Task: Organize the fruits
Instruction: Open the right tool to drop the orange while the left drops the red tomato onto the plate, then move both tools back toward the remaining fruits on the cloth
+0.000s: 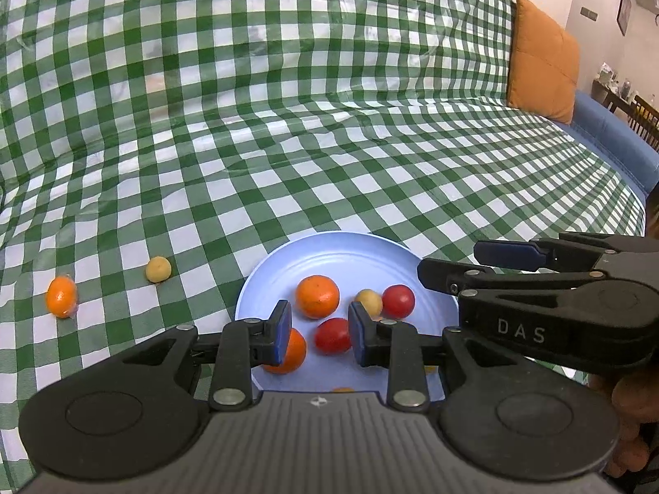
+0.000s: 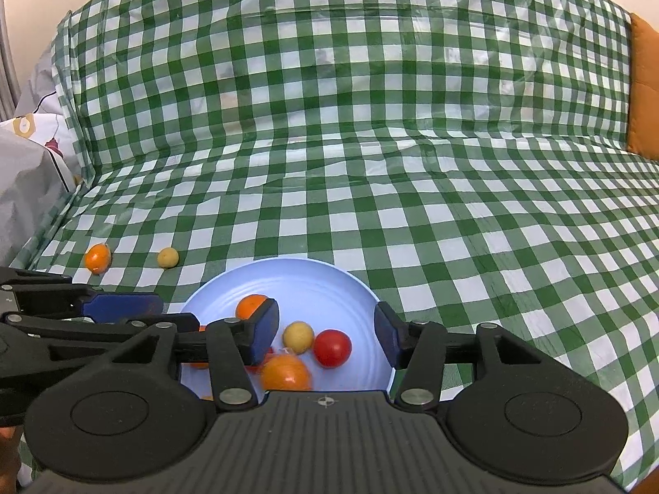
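Between right gripper point(image 2: 325, 335) fingers: jaws apart, empty, above plate point(image 2: 354, 288), fruit likely just dropped
Left gripper point(image 1: 319, 329): narrow gap, nothing gripped
Beyond fingers: orange point(image 1: 61, 297) awaiting collection

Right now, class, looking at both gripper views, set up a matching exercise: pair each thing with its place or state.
Things:
1. red tomato
2. small yellow fruit
3. orange cushion
4. right hand-held gripper

Places or states:
A. at the far right edge of the checked cloth
B. open over the plate
C. on the blue plate
D. on the cloth, left of the plate

Pairs: 1-C, 2-D, 3-A, 4-B
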`<state>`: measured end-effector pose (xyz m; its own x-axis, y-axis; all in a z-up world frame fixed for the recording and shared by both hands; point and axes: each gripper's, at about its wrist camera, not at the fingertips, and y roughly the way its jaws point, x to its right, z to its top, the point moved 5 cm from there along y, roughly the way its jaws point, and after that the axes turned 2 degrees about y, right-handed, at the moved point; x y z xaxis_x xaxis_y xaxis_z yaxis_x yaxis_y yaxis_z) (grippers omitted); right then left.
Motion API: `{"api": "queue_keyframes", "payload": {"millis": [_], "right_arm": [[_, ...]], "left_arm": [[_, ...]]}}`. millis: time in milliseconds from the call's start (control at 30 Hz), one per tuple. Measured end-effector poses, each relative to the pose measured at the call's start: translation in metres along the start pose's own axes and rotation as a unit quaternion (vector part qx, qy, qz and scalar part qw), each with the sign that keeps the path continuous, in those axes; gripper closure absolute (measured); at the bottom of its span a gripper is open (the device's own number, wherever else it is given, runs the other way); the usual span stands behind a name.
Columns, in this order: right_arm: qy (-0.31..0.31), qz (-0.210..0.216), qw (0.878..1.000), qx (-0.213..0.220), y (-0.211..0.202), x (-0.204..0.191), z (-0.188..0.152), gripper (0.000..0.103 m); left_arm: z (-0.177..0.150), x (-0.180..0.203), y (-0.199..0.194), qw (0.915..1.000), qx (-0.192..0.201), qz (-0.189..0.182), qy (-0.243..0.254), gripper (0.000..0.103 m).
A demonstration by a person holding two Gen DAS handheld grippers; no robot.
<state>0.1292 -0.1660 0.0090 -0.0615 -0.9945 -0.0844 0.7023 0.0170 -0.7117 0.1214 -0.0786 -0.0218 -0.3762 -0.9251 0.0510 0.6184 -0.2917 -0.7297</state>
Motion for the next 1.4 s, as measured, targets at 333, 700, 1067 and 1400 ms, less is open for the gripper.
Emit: {"api": "queue_keyframes", "payload": {"millis": [333, 700, 1067, 1400], "right_arm": [[-0.004, -0.009, 1.0, 0.002, 0.0, 0.0, 0.002, 0.045], [-0.024, -0.027, 0.999, 0.011, 0.001, -0.015, 0.007, 0.046], [-0.018, -0.015, 0.999, 0.026, 0.008, -0.053, 0.012, 0.045], [-0.027, 0.026, 0.999, 0.02, 0.025, -0.11, 0.012, 0.049]], "left_arm": [[0.001, -0.009, -0.005, 0.9999, 0.005, 0.007, -0.007, 0.07], [0.004, -0.033, -0.02, 0.9994, 0.02, 0.022, -0.02, 0.07], [-0.012, -0.087, -0.031, 0.9972, 0.018, 0.056, -0.045, 0.07], [-0.018, -0.157, -0.034, 0.9883, 0.005, 0.085, -0.126, 0.07]]}}
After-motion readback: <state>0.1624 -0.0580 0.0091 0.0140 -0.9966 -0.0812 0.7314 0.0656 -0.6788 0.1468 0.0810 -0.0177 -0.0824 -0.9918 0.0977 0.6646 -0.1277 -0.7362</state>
